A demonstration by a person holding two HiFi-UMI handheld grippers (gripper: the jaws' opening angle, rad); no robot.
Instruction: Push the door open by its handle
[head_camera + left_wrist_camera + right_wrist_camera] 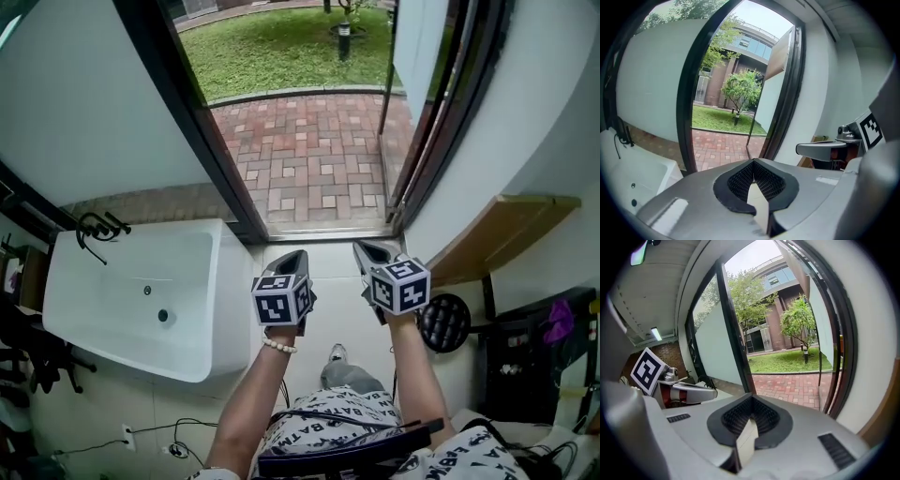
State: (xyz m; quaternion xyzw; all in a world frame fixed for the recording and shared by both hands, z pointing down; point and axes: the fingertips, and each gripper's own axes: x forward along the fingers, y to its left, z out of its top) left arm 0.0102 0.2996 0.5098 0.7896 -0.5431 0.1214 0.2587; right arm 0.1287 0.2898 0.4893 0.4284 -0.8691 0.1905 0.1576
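Note:
The glass door [418, 47] stands swung outward at the right of the doorway, with a thin vertical bar [385, 94] along its face. In the left gripper view the same door [771, 89] and bar [752, 127] show straight ahead. My left gripper [292, 255] and right gripper [362, 247] hover side by side just inside the threshold, apart from the door. Both are shut with nothing between the jaws, as the left gripper [753, 163] and right gripper [751, 398] views show.
A white basin [197, 309] with a black tap [94, 230] fills the left side. A wooden shelf [497, 234] and a round black object [445, 322] are on the right. A dark door frame [187, 112] borders the opening; brick paving [309, 159] lies outside.

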